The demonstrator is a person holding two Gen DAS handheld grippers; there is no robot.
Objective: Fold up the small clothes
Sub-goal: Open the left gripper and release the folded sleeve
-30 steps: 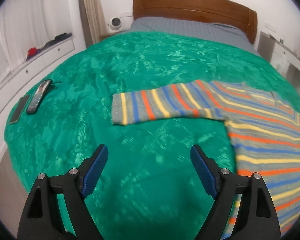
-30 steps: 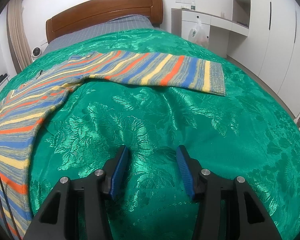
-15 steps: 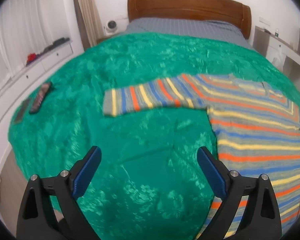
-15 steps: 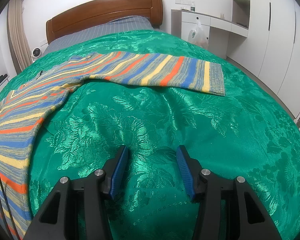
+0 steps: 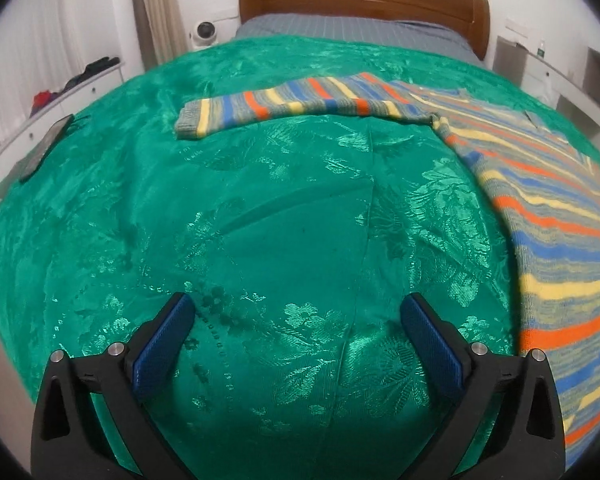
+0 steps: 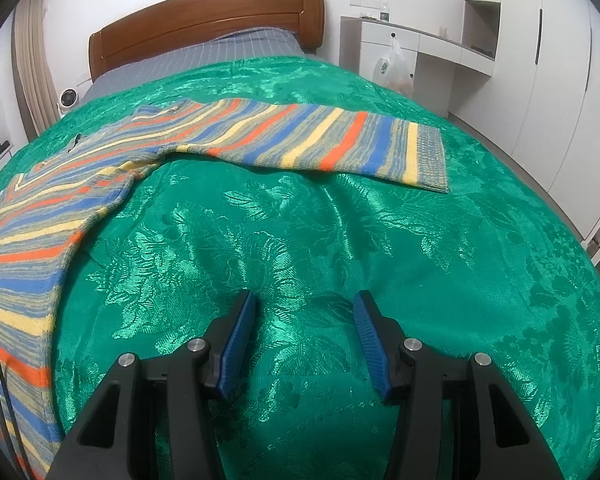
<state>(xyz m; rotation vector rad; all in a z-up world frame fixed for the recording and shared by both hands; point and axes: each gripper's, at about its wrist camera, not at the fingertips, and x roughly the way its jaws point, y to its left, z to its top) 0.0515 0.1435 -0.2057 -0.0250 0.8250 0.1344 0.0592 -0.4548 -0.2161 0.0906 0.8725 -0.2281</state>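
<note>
A striped knit sweater (image 5: 540, 200) lies flat on the shiny green brocade bedspread (image 5: 260, 220), sleeves outstretched. The left hand-held gripper (image 5: 296, 320) and right hand-held gripper (image 6: 305, 316) hover over bare bedspread, both spread and holding nothing.

- Green bedspread (image 5: 284, 216) with a shiny floral weave covers most of the bed.
- Grey checked sheet (image 6: 228, 54) shows beyond the bedspread, against the headboard (image 6: 208, 20), which is brown wood.
- Small white fan (image 5: 204, 32) stands beside the bed head, next to a beige curtain (image 5: 156, 4).
- A dark flat device (image 5: 46, 148) lies at the bedspread's left edge.
- White drawers (image 5: 60, 96) along the left wall carry dark and red items.
- Plastic bag (image 6: 392, 66) hangs at a white desk (image 6: 412, 46).
- White wardrobe (image 6: 560, 92) fills the right wall.
</note>
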